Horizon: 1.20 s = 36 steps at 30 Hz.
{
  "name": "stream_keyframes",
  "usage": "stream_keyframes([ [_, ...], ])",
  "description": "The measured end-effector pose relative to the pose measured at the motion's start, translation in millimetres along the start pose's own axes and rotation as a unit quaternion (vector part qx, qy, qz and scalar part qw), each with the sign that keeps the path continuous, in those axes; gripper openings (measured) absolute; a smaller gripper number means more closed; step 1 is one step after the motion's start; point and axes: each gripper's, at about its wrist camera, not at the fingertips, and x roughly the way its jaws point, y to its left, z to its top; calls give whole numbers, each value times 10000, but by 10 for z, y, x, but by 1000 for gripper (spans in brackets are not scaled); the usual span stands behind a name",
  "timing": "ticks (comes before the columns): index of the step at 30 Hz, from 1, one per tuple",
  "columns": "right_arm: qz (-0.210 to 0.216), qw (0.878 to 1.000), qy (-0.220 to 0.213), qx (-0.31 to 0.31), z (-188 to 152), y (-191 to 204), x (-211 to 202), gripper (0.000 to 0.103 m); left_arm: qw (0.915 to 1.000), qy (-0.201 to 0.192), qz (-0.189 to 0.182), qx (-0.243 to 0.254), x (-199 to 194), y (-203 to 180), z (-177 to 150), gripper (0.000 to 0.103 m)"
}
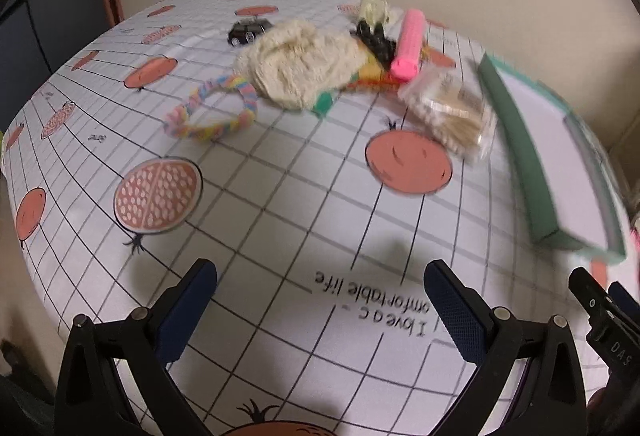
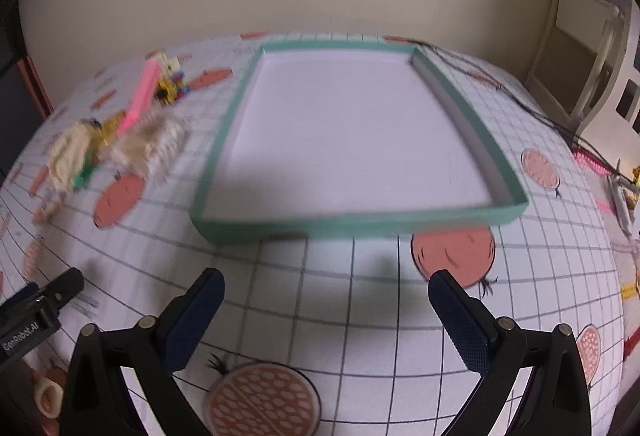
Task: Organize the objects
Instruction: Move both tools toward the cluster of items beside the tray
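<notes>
A shallow green-rimmed tray (image 2: 352,222) with a white floor lies empty on the table; its green edge (image 1: 516,140) shows at the right of the left wrist view. A heap of small objects sits left of it: a cream fluffy cloth (image 1: 304,64), a pastel braided ring (image 1: 216,112), a pink highlighter (image 1: 408,44), a clear packet of sticks (image 1: 448,112), a black toy car (image 1: 248,30) and black beads (image 1: 376,40). My left gripper (image 1: 320,312) hovers open above bare tablecloth, short of the heap. My right gripper (image 2: 328,320) is open just before the tray's near rim.
The tablecloth (image 1: 288,204) is white with a grid and orange fruit prints. A beige wall stands behind the table. Dark cords (image 2: 520,92) and small pink and yellow items (image 2: 600,172) lie right of the tray. A white chair (image 2: 576,48) stands at the far right.
</notes>
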Motion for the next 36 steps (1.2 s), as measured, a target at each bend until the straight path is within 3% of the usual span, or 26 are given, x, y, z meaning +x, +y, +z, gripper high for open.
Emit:
stream_keyframes([
  [2, 113, 9999, -76, -54, 79, 43, -66, 103, 9998, -107, -154, -84, -55, 17, 52, 103],
  [6, 158, 9988, -330, -331, 275, 183, -242, 103, 9984, 37, -468, -325, -88, 39, 195, 103],
  [9, 240, 9977, -438, -455, 447, 271, -344, 103, 9991, 140, 71, -387, -116, 61, 324, 103],
  [14, 292, 9954, -530, -738, 682, 384, -407, 103, 9976, -113, 200, -661, -229, 219, 625, 103],
  [18, 327, 9932, -594, -943, 843, 465, -404, 103, 9982, -225, 154, -541, -287, 234, 878, 103],
  [25, 599, 9907, -436, -1142, 1066, 733, -208, 103, 9967, -421, 32, -697, -238, 421, 1245, 103],
  [32, 955, 9842, -190, -1479, 1174, 1155, 22, 103, 9969, -161, 184, -743, 37, 686, 1418, 103],
  [36, 886, 9818, 341, -1647, 1230, 1414, 206, 103, 9950, 3, 409, -907, 193, 870, 1468, 103],
])
